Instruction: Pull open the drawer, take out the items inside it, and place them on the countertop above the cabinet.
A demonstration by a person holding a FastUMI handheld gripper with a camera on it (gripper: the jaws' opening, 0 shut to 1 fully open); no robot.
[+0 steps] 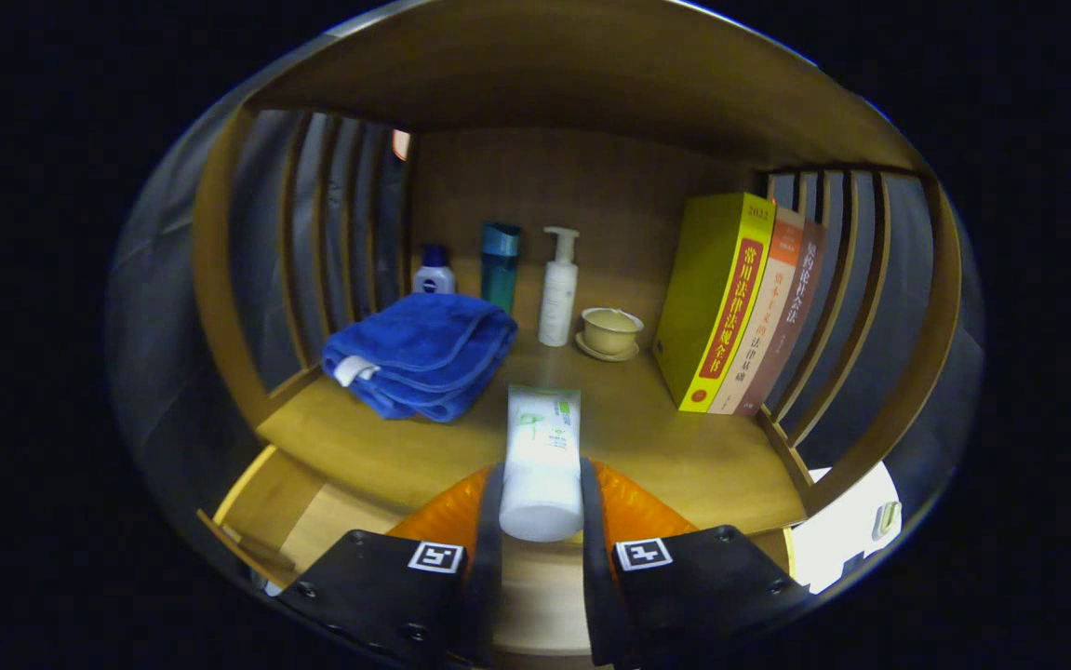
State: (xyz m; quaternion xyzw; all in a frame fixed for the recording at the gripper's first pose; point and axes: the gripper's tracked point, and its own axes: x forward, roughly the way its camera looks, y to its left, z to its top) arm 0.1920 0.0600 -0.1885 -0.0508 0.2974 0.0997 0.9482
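Tool clamping white tube, book marked 2022

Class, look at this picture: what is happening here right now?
A hand-held gripper is shut on a white tube, holding it over the wooden countertop. The drawer below stands open. Beyond the fingers lie a folded blue towel, three bottles, a small cup and upright books.

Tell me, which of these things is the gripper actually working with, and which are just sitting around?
Part of the job:
gripper, shut on the white tube
open drawer
countertop

Just sitting there:
blue towel
three bottles
small cup on a saucer
books
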